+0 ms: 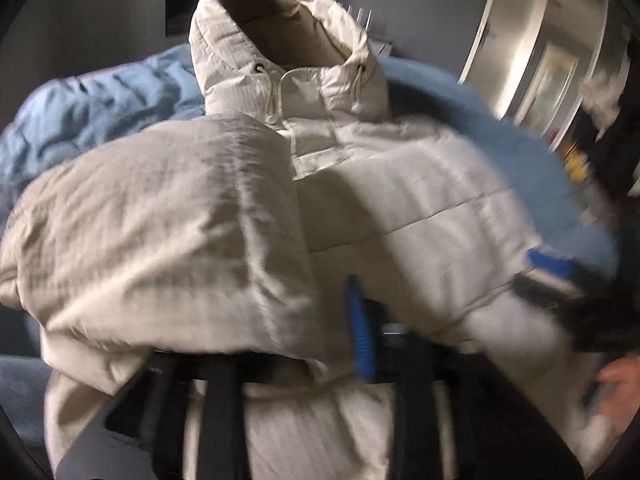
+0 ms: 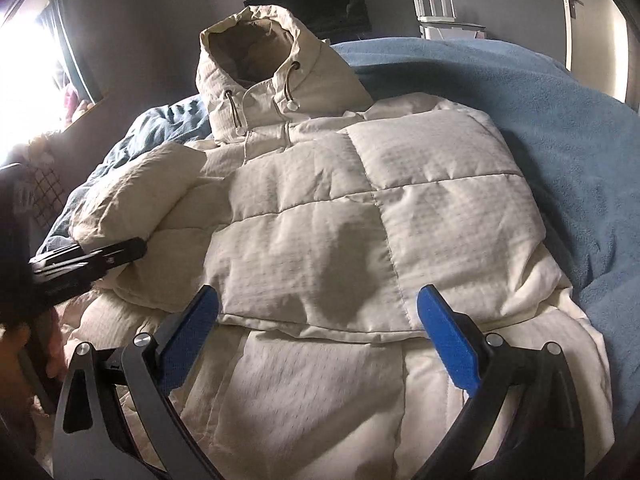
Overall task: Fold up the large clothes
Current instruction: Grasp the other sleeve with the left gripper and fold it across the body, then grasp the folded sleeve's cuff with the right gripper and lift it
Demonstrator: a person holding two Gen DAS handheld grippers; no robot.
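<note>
A cream hooded puffer jacket lies face up on a blue blanket, hood at the far end. Its sleeve is folded over the chest in the left wrist view, draped over my left gripper; only one blue finger pad shows and the other is hidden under fabric. The view is blurred. My right gripper is open, its blue pads straddling the jacket's lower hem without touching. The left gripper also shows in the right wrist view at the sleeve.
The blue blanket covers the bed around the jacket. A dark screen and a white router stand against the far wall. A bright window is at the left, a door at the right.
</note>
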